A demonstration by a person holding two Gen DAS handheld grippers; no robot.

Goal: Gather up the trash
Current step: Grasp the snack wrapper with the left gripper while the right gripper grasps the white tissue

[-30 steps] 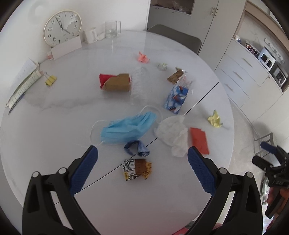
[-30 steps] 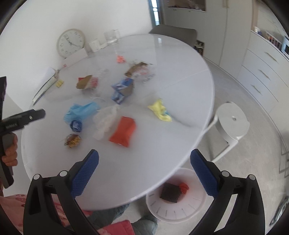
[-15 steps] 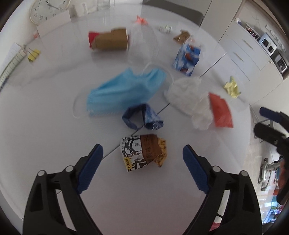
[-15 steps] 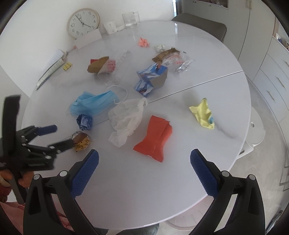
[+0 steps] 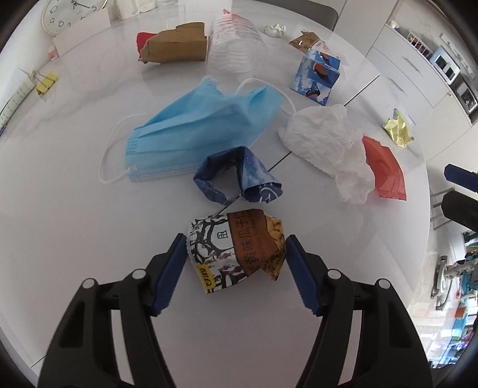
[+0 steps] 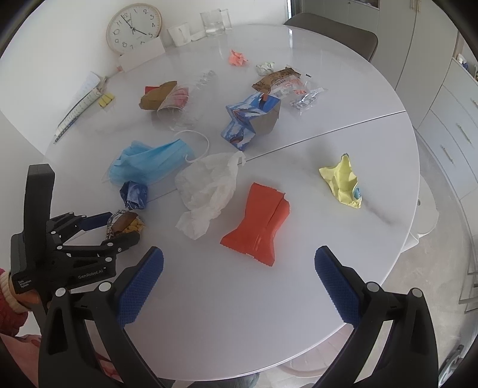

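A crumpled snack packet (image 5: 236,247), black-and-white and brown with yellow seeds printed on it, lies on the white round table (image 5: 74,238). My left gripper (image 5: 234,253) points down over it. Its jaws are closing, a blue pad just off each side of the packet, which is not visibly squeezed. The right wrist view shows the same: left gripper (image 6: 124,228) straddling the packet (image 6: 127,223). My right gripper (image 6: 239,268) hangs open and empty over the table's near edge, just short of an orange wrapper (image 6: 257,226). Past the packet lie a dark blue wrapper (image 5: 239,176) and a blue face mask (image 5: 203,128).
Further trash includes a white crumpled bag (image 6: 209,185), yellow paper (image 6: 340,182), a blue carton (image 6: 251,119), a brown bag (image 6: 158,95) and a clear cup (image 5: 236,50). A clock (image 6: 134,28), a mug (image 6: 179,34) and glasses (image 6: 213,21) stand at the back. A stool (image 6: 424,215) stands to the right.
My left gripper came down close to the table and its jaws narrowed around the snack packet. My right gripper moved in over the table, then held still.
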